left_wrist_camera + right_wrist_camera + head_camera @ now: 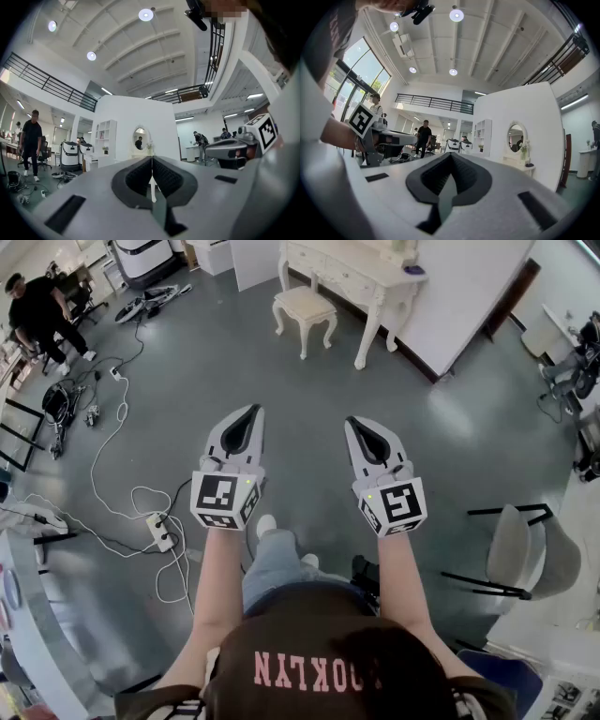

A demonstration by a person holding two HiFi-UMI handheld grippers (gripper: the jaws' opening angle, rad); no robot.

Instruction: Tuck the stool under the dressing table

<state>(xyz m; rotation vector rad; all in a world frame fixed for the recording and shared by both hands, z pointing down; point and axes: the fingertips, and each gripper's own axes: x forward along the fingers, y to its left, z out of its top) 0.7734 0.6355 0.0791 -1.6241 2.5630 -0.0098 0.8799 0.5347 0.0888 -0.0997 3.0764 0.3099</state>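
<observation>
Found the stool [305, 307] well ahead of both grippers, roughly on the line between them, standing on the floor [197, 371] just beside the dressing table [352, 273] and not yet under it. Judged the task barely begun, with no contact made and much floor to cross.

Held the left gripper [250, 416] and the right gripper [355, 425] level and side by side, aimed toward the stool. Kept the jaws of each pressed together on nothing, likely a carrying pose for the walk, with no grip called for at that distance. Would probably need them spread for a hold, or kept closed as pushers against the seat, once close.

Caught the table's oval mirror [139, 138] just left of the left tips. Noted a power strip [159, 529] with white cables [120, 413] on the floor left of the left gripper, worth stepping round, and a chair [520, 549] right of the right gripper.

Read "OOKLYN" in pink on the dark shirt [309, 629] behind the grippers, upside down and partly hidden, probably "Brooklyn". Saw only black-and-white squares on the 2 marker cubes [225, 501], no words.
</observation>
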